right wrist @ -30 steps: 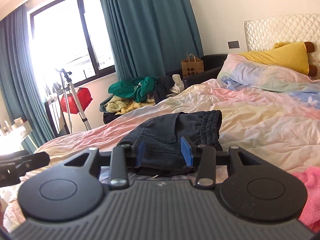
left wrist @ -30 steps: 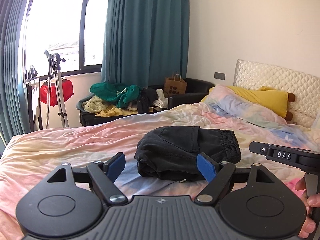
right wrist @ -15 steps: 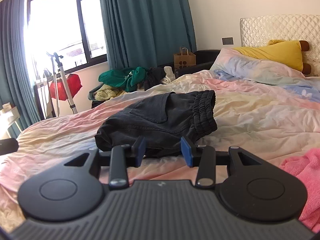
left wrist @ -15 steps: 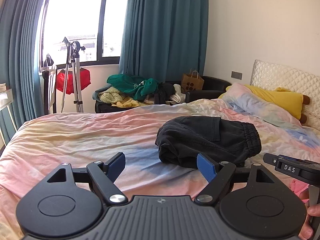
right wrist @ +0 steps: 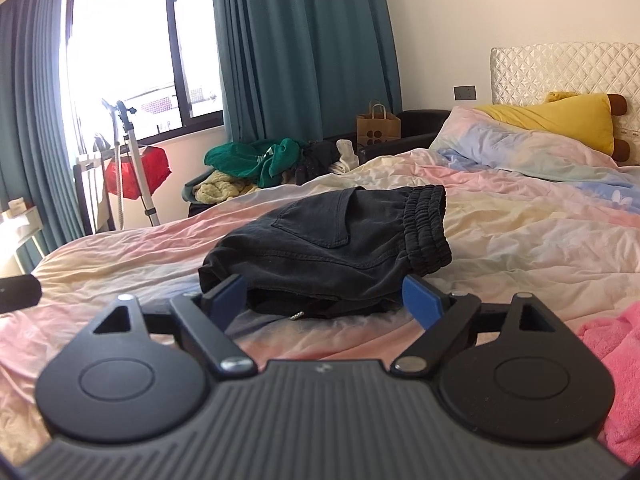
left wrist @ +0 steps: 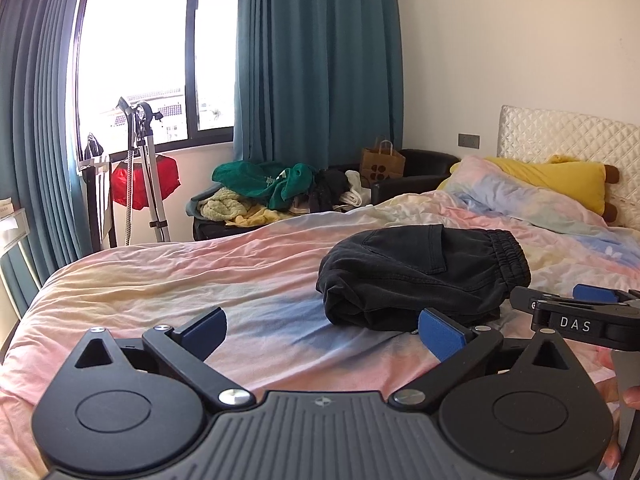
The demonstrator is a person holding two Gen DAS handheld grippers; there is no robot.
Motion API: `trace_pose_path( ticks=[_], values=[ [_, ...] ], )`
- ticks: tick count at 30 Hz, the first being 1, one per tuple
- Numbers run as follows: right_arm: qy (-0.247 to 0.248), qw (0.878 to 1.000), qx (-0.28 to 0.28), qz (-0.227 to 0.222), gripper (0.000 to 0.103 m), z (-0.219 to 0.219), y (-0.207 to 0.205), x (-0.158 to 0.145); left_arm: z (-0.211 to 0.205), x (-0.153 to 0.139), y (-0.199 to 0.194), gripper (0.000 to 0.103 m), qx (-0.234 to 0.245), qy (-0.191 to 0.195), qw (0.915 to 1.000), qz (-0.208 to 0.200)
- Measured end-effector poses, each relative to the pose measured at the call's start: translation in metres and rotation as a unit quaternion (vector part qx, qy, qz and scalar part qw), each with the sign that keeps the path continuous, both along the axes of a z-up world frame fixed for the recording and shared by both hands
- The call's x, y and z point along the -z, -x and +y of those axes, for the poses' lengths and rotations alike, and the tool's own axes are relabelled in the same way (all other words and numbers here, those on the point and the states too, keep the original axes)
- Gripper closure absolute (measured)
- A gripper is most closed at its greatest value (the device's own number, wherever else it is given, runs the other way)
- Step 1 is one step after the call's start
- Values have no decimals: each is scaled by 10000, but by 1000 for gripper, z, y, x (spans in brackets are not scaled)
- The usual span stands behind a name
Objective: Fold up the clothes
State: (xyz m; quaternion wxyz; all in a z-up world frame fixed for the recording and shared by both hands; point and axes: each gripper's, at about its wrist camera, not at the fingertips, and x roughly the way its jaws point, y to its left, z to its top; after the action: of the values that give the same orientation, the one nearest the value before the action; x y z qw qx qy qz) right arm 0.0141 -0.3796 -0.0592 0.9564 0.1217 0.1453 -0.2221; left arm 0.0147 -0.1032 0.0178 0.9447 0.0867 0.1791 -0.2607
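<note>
A folded pair of black shorts with an elastic waistband lies on the pastel bedspread; it also shows in the right wrist view. My left gripper is open and empty, held just short of the shorts and to their left. My right gripper is open and empty, its blue pads wide apart at the near edge of the shorts. The right gripper also shows at the right edge of the left wrist view.
A pink towel lies on the bed at the near right. Pillows and a yellow plush sit by the headboard. A black couch with heaped clothes and a paper bag stands beyond the bed. A garment steamer stands by the window.
The right gripper's jaws have opened wide from a narrow gap. Both grippers have drawn back and shifted, so the shorts sit farther off and more to the right in the left view.
</note>
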Motion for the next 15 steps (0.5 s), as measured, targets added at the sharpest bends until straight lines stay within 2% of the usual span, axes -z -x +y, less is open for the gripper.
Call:
trace_pose_path(
  ticks=[1,2,5,15],
  values=[
    [28,10000,3,-4,7,1,0,0,-1,1,1,0,-11,-27,10000,3],
    [56,10000,5,-9,0,2,0,0,-2,1,1,0,-22,-54,10000,5],
    [139,9999,13,-22,0,6,0,-1,-2,2,1,0,-17,44,9999,93],
    [271,9996,-14,109,0,12,-4,1,-4,3,2,0,-90,6,9999,55]
  ],
)
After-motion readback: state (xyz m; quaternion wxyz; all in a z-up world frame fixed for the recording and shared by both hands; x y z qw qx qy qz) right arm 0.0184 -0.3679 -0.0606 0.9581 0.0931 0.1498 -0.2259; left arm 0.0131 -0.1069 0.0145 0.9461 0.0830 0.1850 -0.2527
